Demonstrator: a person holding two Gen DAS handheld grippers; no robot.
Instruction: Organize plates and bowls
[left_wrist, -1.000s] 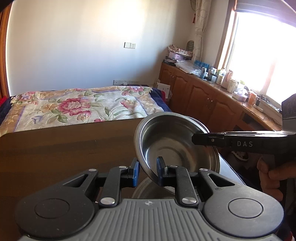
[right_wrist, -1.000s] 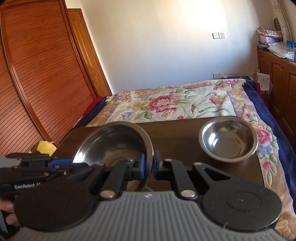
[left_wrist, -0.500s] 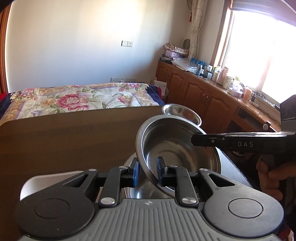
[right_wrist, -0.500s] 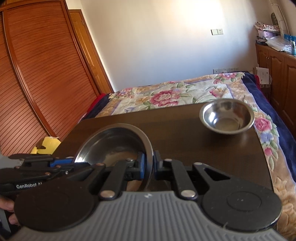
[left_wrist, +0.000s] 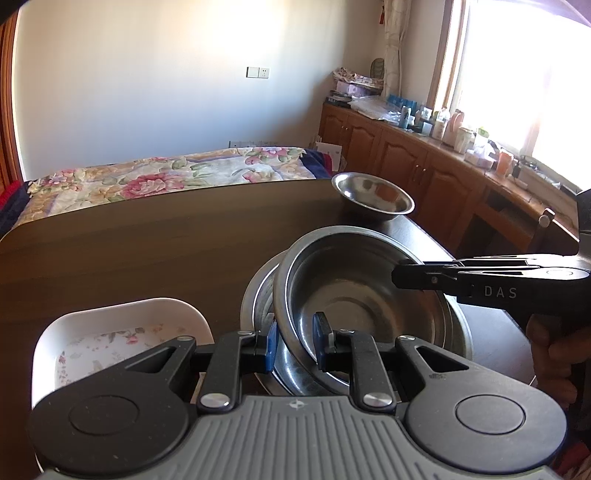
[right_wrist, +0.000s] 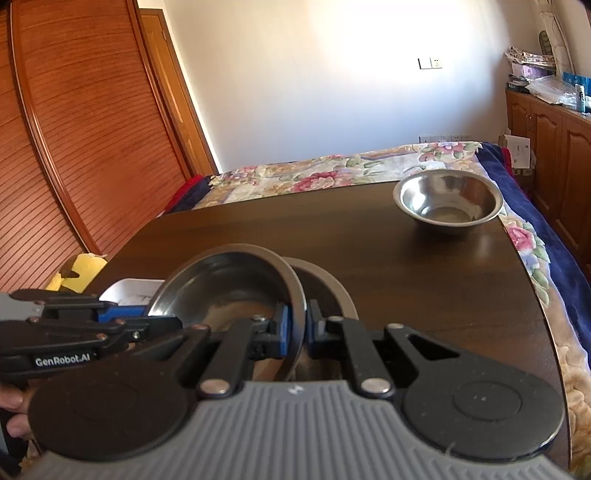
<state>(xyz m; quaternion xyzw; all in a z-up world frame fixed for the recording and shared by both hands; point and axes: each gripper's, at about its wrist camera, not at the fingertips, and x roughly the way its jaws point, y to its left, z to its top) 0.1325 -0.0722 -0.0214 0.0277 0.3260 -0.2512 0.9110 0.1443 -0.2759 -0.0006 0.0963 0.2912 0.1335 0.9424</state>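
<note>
Item: steel plate (left_wrist: 354, 291), shallow, round, tilted. It is held at two opposite places on its rim. The left gripper (left_wrist: 294, 341) has its two blue-padded fingers pressed on the near rim, one pad outside and one inside the dish. The right gripper (right_wrist: 297, 325) pinches the opposite rim the same way; in the left wrist view its black fingers (left_wrist: 417, 277) come in from the right and end on the plate's far-right edge. Both pairs of tongs are closed on this one plate.

Position: the held plate sits over a second steel plate (left_wrist: 258, 291), which lies flat on the dark wooden table (left_wrist: 147, 251); whether the two touch cannot be told. In the right wrist view the lower plate (right_wrist: 328, 284) shows just behind and to the right of the held one.

Count of steel plates — two.

Steel bowl (right_wrist: 447, 202): one, upright, alone near the far right corner of the table, well apart from the plates.

White dish (left_wrist: 122, 332): one, squarish with rounded corners and a floral print inside, on the table just left of the plates.

Grippers — two, each held by a hand (left_wrist: 554, 347) partly in view.

Beyond the table: a bed with a floral cover (left_wrist: 166, 177), wooden cabinets (left_wrist: 406, 155) under a bright window, a slatted wooden door (right_wrist: 74, 129).
</note>
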